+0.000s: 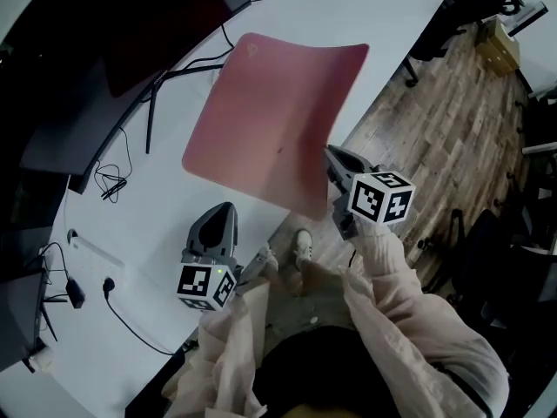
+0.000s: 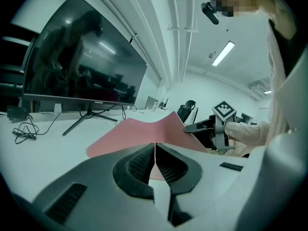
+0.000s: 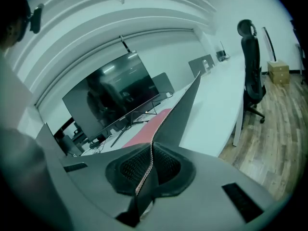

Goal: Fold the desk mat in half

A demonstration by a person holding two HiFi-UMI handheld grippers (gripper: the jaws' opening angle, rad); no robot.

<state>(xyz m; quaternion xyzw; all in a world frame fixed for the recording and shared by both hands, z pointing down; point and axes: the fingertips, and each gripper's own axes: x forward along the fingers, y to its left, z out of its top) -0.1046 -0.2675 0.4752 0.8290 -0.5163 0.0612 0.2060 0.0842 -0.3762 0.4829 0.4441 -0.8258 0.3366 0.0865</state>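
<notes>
Head view: a cardboard box (image 1: 493, 46) is seen on the wood floor at upper R; its contents cannot be told. The pink desk mat (image 1: 261, 111) is laid on the white desk (image 1: 383, 7) in front of the monitor (image 1: 113, 50). Its near R corner is lifted off the desk and held by the right gripper (image 1: 331, 155). The left gripper (image 1: 222, 209) is held over the desk's near edge, close to the mat's near edge. Left gripper view: the 2 jaws are pressed together w/ nothing seen between them. The mat (image 2: 139, 134) is seen beyond them, 1 corner curled up to the right gripper (image 2: 186, 127). Right gripper view: the jaws are closed on the mat's edge (image 3: 183, 114), which is pinched between the 2 pads and rises away from them, w/ the dark underside to the R and the pink top to the L. An office chair (image 3: 251, 66) is seen on the floor beside the desk, w/ the box (image 3: 278, 71) near it.
</notes>
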